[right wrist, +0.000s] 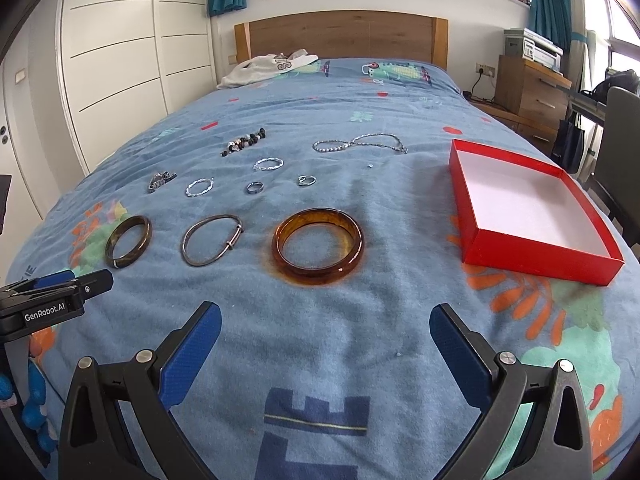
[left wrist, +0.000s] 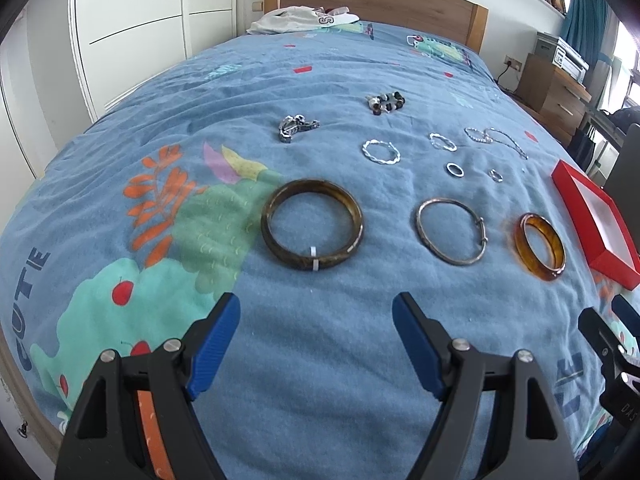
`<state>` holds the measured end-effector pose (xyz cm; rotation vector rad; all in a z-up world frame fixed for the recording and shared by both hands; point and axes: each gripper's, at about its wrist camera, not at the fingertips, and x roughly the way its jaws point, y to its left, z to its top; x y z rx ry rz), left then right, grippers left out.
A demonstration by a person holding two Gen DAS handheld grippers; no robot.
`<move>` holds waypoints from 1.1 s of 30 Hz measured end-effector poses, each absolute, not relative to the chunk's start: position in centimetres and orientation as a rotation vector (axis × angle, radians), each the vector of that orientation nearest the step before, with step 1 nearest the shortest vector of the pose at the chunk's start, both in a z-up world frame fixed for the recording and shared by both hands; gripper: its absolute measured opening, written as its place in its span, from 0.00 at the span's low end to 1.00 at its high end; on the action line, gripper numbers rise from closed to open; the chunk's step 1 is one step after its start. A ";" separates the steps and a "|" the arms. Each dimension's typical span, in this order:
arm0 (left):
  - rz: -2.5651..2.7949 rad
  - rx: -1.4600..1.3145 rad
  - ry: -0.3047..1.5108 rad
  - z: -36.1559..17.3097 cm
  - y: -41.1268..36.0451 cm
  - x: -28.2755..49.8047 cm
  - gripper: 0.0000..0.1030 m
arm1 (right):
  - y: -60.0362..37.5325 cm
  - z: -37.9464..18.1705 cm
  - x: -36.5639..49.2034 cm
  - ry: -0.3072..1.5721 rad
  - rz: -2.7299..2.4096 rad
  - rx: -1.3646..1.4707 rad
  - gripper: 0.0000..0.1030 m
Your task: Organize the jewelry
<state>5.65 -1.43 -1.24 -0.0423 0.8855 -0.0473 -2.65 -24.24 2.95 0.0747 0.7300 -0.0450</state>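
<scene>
Jewelry lies on a blue bedspread. Nearest is a row of three bangles: a dark brown bangle [left wrist: 312,224] [right wrist: 129,241], a thin metal bangle [left wrist: 452,237] [right wrist: 212,239] and an amber bangle [left wrist: 542,246] [right wrist: 318,245]. Behind them lie twisted silver bracelets [left wrist: 381,152] [right wrist: 199,187], small rings [left wrist: 455,169] [right wrist: 255,187], a silver chain [right wrist: 360,143], a beaded bracelet [left wrist: 386,103] [right wrist: 244,142] and a dark chain bracelet [left wrist: 296,127]. An empty red box [right wrist: 536,256] [left wrist: 592,224] sits right. My left gripper [left wrist: 316,312] is open before the brown bangle. My right gripper [right wrist: 326,320] is open before the amber bangle.
White clothing [right wrist: 268,66] lies by the wooden headboard [right wrist: 340,34]. White wardrobes [right wrist: 112,60] stand left of the bed. A wooden dresser with a printer [right wrist: 532,80] and a chair [right wrist: 620,152] stand right. The left gripper's body [right wrist: 52,292] shows at the right wrist view's left edge.
</scene>
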 end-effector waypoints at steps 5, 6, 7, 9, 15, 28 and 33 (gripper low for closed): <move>-0.051 -0.049 0.880 -1.4 -1.1 6.4 0.75 | -24.2 2.8 -2.2 0.735 -0.043 0.084 0.99; -0.051 -0.049 0.880 -1.5 -1.1 6.5 0.75 | -24.1 2.7 -2.1 0.736 -0.042 0.085 0.99; -0.050 -0.049 0.881 -1.5 -1.0 6.6 0.75 | -24.0 2.7 -2.0 0.737 -0.039 0.087 0.99; -0.055 -0.055 0.883 -1.6 -0.9 6.9 0.75 | -23.9 2.6 -1.9 0.741 -0.035 0.090 0.99; -0.068 -0.048 0.879 -1.8 -0.8 7.7 0.75 | -23.4 2.2 -1.2 0.747 -0.017 0.096 0.98; -0.066 -0.052 0.859 -1.6 -0.2 9.6 0.75 | -21.6 2.7 0.2 0.735 0.059 0.090 0.94; -0.077 -0.054 0.859 -1.6 -0.1 9.8 0.75 | -20.8 2.6 0.6 0.735 0.084 0.092 0.94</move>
